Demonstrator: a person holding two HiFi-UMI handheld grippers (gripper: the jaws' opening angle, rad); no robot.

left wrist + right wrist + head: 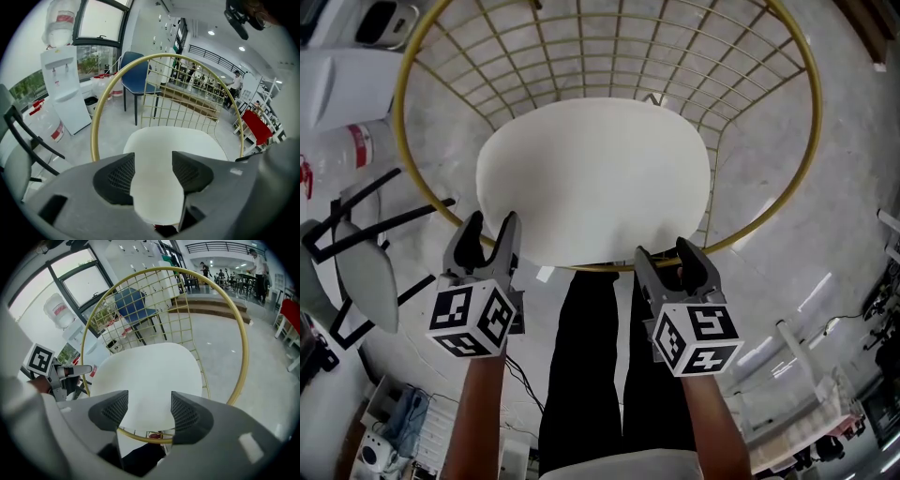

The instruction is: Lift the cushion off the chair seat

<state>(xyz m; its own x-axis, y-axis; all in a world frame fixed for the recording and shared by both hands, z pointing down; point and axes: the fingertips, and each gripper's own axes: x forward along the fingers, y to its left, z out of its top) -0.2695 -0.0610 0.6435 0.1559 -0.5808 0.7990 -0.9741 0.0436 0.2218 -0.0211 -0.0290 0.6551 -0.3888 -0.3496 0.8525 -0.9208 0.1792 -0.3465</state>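
Just hovering low-centre by the cushion's (pixel 595 178) near edge, jaws spread apart, unclamped — left tool (pixel 490 230), right tool (pixel 667 258) alike

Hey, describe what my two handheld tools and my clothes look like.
Both the left tool and right tool are grey, with two tapered jaws bearing dark meshed pads. Each carries a white cube printed with black square markers. No sleeves show; trousers are black.

White cushion (pixel 592 178), smooth, wide and rounded like a big pebble. Lying flat on the seat of the chair (pixel 95 140). Sitting inside a thin gold hoop with a gold wire grid behind. Reaching the front of the hoop with its near edge. Not lifted yet.
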